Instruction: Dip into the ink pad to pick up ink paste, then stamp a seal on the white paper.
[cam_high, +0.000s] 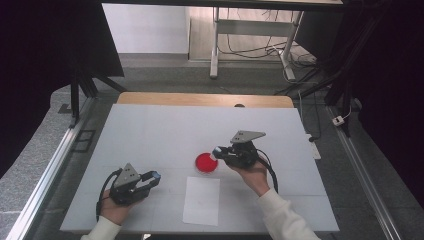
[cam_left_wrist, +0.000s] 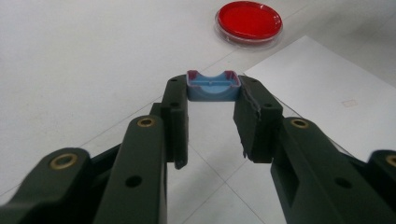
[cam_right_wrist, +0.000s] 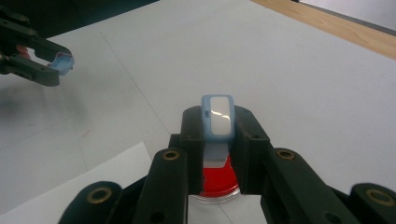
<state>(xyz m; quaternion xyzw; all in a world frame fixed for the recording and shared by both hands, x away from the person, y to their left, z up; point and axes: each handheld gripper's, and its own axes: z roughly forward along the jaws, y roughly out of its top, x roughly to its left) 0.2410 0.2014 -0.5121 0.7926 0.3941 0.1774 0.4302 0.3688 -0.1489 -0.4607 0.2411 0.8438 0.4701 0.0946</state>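
A red round dish (cam_high: 206, 163) lies on the white table, just beyond a white paper sheet (cam_high: 201, 200). My left gripper (cam_high: 153, 177) sits low at the table's front left, shut on a small blue cap-like piece (cam_left_wrist: 213, 87) at its fingertips (cam_left_wrist: 176, 88). The dish (cam_left_wrist: 249, 22) and the sheet (cam_left_wrist: 322, 93) lie ahead of it. My right gripper (cam_high: 218, 152) hovers at the dish's right edge, shut on a light blue piece with a white face (cam_right_wrist: 218, 116), held upright. The dish (cam_right_wrist: 217, 183) shows beneath its jaws.
The table (cam_high: 150, 130) has a wooden strip (cam_high: 205, 99) along its far edge. Metal rails run down both sides, and a desk frame with cables stands on the floor beyond. In the right gripper view, the left gripper (cam_right_wrist: 58, 65) is at the far left.
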